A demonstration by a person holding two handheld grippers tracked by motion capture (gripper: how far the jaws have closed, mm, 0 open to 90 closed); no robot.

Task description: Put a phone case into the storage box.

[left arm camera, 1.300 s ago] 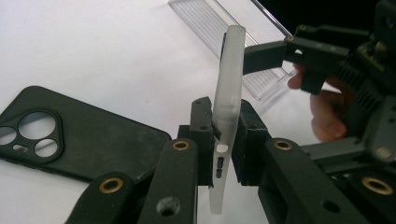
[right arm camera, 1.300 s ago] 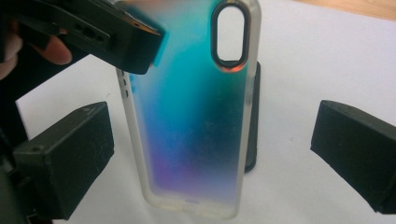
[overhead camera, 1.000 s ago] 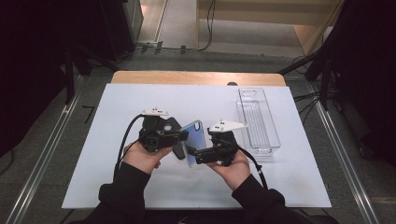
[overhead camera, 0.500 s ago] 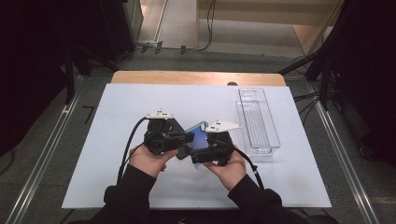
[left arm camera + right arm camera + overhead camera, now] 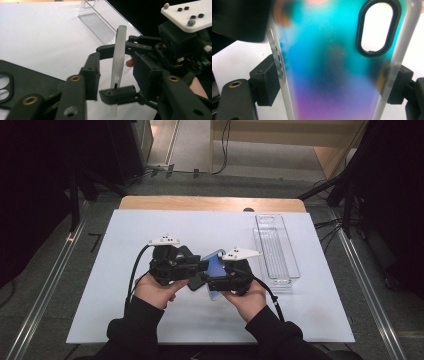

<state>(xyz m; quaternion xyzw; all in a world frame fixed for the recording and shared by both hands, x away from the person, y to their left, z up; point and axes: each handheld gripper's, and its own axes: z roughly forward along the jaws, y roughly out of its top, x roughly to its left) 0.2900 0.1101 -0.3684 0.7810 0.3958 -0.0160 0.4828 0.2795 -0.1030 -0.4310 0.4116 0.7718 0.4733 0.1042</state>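
Note:
A translucent phone case (image 5: pixel 217 266), blue shading to purple with a black-rimmed camera hole, is held up between my two hands over the white table (image 5: pixel 200 230). My right gripper (image 5: pixel 332 83) is shut on it across its width, one pad on each frosted edge; its jaws have just been closing. My left gripper (image 5: pixel 117 75) faces the case (image 5: pixel 119 57) edge-on. Its jaws have just been opening, and both pads now stand a little off the case. A black phone case (image 5: pixel 27 82) lies flat on the table under the left gripper.
A clear plastic tray (image 5: pixel 276 250) lies lengthwise at the right of the table, close beyond my right hand. A wooden strip (image 5: pixel 210 203) runs along the table's far edge. Cables trail back from both grippers.
The two hands have drawn closer together. The left gripper's jaws have spread off the blue case, which now sits in the right gripper's grip.

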